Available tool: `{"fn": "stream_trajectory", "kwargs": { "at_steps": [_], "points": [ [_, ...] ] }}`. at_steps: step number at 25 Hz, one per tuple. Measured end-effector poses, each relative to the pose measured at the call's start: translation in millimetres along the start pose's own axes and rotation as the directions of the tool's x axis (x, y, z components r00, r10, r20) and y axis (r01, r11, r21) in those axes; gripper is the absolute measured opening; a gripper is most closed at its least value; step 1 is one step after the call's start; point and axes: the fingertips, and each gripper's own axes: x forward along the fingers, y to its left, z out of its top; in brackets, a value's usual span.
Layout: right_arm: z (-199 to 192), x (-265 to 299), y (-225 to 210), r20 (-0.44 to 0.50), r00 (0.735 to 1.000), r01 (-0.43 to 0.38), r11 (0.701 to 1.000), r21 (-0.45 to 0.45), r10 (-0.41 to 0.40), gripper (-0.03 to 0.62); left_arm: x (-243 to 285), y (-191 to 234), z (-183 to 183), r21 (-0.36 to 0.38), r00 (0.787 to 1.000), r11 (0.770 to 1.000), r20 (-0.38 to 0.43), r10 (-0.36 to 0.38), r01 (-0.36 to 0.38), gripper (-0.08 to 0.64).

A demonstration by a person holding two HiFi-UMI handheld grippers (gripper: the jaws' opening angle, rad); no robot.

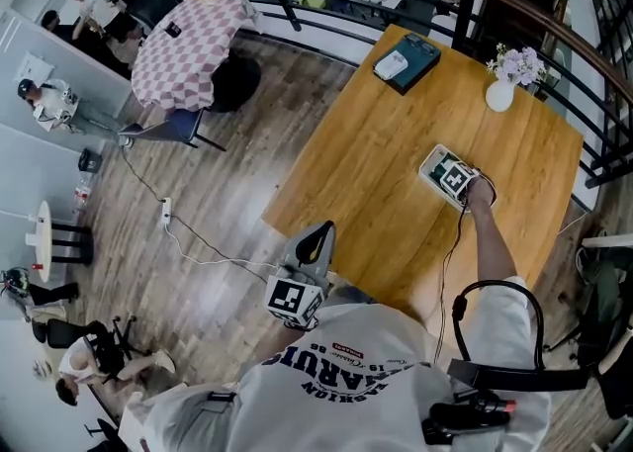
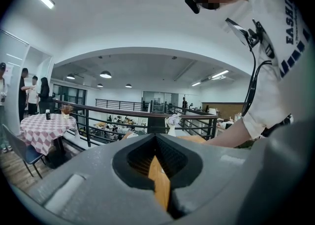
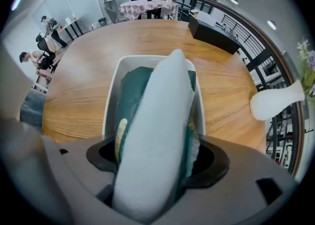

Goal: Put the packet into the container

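Observation:
My right gripper is shut on the packet, a long teal and white pouch that stands on edge between the jaws. Its far end lies inside the white rectangular container on the wooden table. In the head view the right gripper sits right over the container and hides the packet. My left gripper hangs off the table's near edge by my body. Its jaws are together with nothing in them, and in the left gripper view only a sliver of the table shows through the left gripper.
A white vase with pale flowers stands at the table's far right, and a dark box holding a white item lies at the far edge. A railing curves behind the table. A checked table and people are on the floor to the left.

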Motion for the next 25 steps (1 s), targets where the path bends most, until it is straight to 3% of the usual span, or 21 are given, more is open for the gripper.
{"fn": "stream_trajectory", "kwargs": {
  "at_steps": [13,20,23,25],
  "points": [
    [8,-6,1,0.004,1.000,0.009,0.999,-0.052,-0.009,0.387,6,14,4,0.006,1.000,1.000,0.016,0.022,-0.022,0.002],
    [32,-46,-6,0.163,0.986,0.022,1.000,-0.003,-0.022,0.403,11,3,12,0.022,0.999,1.000,0.029,-0.016,0.015,0.002],
    [38,-71,11,0.218,0.974,-0.068,0.996,0.059,0.054,0.403,15,-5,14,0.031,0.998,0.998,0.043,-0.049,0.048,0.002],
    [49,-104,-3,0.303,0.953,0.000,0.996,0.091,-0.028,0.403,22,-11,18,0.035,0.995,0.997,0.060,-0.078,0.076,0.002]
  ]
}}
